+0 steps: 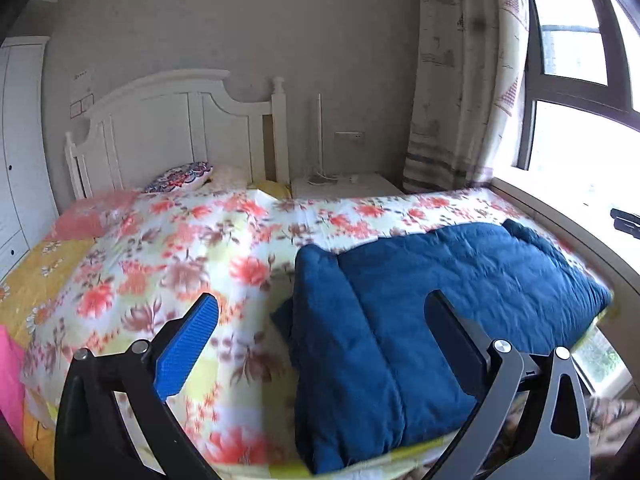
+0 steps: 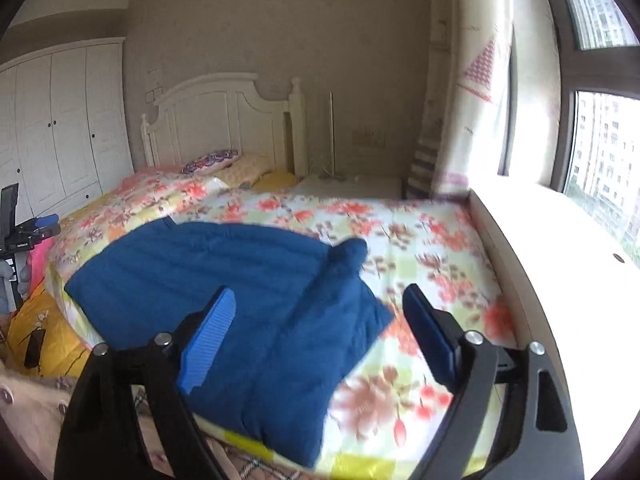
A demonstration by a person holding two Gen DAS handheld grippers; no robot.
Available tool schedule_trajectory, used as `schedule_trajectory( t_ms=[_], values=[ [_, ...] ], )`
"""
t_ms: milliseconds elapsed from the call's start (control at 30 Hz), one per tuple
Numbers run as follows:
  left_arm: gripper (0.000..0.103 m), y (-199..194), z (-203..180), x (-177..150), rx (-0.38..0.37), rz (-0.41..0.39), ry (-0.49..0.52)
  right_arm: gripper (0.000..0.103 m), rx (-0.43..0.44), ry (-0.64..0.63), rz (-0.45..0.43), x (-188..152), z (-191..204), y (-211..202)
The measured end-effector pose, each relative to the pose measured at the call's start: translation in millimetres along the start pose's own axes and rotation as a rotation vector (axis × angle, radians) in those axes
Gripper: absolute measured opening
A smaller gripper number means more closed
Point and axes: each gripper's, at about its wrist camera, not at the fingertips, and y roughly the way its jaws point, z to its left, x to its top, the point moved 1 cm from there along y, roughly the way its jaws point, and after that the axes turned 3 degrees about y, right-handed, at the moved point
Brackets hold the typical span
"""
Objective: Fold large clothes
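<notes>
Both hand-held grippers, left [image 1: 324,316] and right [image 2: 320,312], wide open, empty above blue garment [image 1: 420,312]

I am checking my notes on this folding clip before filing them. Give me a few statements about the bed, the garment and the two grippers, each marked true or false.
1. The blue garment lies on the floral quilt. True.
2. The left gripper is clamped on the garment. False: its jaws stand wide open with nothing pressed between them.
3. The right gripper is open. True.
4. The headboard is dark brown. False: it is white.
5. A window is on the side of the bed away from the wardrobe. True.
</notes>
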Motion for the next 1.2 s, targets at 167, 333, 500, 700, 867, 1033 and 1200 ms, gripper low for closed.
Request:
schedule_trajectory(
  t_ms=[167,333,500,700,867,1033,1200],
  values=[
    [0.099,83.2,-69.8,68.9,0.053,0.085,0.096,0.100,0.011,-0.091,0.091,51.8,77.9,102.7],
    [0.099,189.6,-103.4,75.2,0.150,0.252,0.173,0.092,-0.043,-0.178,0.262,47.9,114.0,207.2],
    [0.099,270.5,-96.7,27.3,0.128,0.428,0.104,0.088,-0.074,-0.070,0.466,-18.4,65.7,284.1],
    [0.099,279.2,-107.6,8.0,0.174,0.401,0.128,0.090,-0.075,-0.052,0.437,-26.8,63.6,279.1],
    [0.099,277.7,-108.8,9.8,0.187,0.380,0.141,0.092,-0.054,-0.035,0.491,-15.3,63.3,281.4],
    [0.099,278.3,-108.7,10.2,0.184,0.378,0.143,0.092,-0.084,-0.030,0.441,21.6,74.4,269.8],
    [0.099,278.0,-106.2,9.3,0.170,0.379,0.128,0.096,-0.115,-0.134,0.505,-8.5,95.2,308.5]
  ],
)
